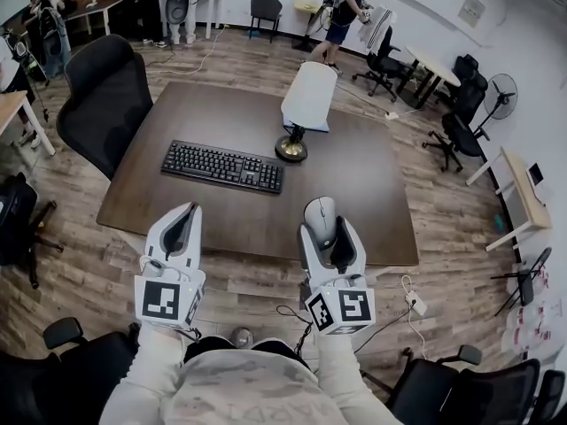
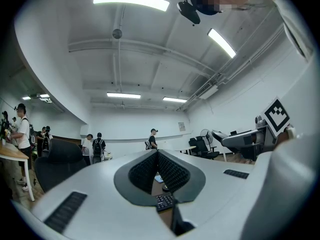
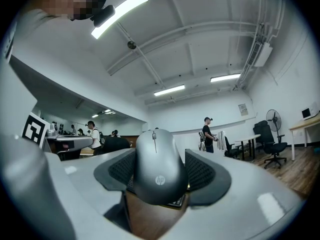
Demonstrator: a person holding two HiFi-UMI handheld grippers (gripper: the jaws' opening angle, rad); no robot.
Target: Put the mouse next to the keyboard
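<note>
A grey mouse (image 1: 321, 214) sits between the jaws of my right gripper (image 1: 326, 234), which is shut on it over the front edge of the brown table (image 1: 372, 193). In the right gripper view the mouse (image 3: 155, 160) fills the gap between the dark pads (image 3: 202, 173). The black keyboard (image 1: 222, 166) lies flat at the table's middle left, beyond and to the left of the mouse. My left gripper (image 1: 184, 215) hovers at the table's front edge, shut and empty. Through its closed pads (image 2: 172, 173) a corner of the keyboard (image 2: 163, 202) shows.
A white-shaded lamp (image 1: 307, 98) with a round brass base (image 1: 291, 149) stands just right of the keyboard's far end. A black office chair (image 1: 104, 103) is at the table's left side. More chairs (image 1: 461, 127) and people (image 1: 344, 11) stand farther back.
</note>
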